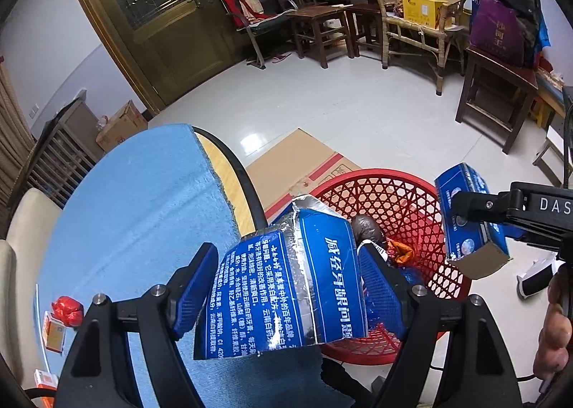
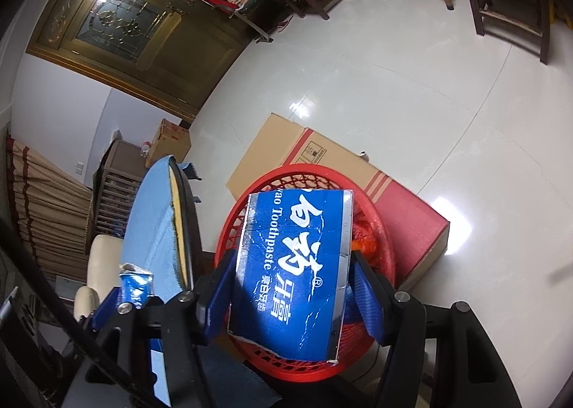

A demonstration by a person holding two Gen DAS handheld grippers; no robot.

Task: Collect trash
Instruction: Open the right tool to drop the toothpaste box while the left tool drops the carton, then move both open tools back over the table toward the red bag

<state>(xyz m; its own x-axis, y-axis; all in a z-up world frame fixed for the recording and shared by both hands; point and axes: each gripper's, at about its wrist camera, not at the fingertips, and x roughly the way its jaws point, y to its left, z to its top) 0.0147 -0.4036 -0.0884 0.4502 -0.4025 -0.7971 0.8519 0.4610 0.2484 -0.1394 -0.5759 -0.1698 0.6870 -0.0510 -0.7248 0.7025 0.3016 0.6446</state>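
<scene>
Torn blue toothpaste carton (image 1: 286,282) sits between the blue pads of the left gripper (image 1: 286,248). The tongs are fairly wide and clamped on its two sides. It hangs over the table edge (image 1: 247,186) and the near rim of the red basket (image 1: 376,173).

The right gripper (image 2: 292,257) has a second carton piece (image 2: 290,264) between its pads, mid-width, with the pads at both long edges. That piece is in the air over the basket's open mouth. In the left wrist view it shows at the basket's right rim.

The basket is just beside the round table with its blue cloth (image 1: 143,211), and some trash already lies in it. A flat cardboard box (image 1: 297,157) lies on the floor behind the basket and partly under it.

Beyond the box is open tile floor (image 1: 340,103). Chairs and stools stand well apart along the far wall.

A red wad (image 1: 68,309) and a small orange box (image 1: 53,332) are on the cloth near the table's left edge.
</scene>
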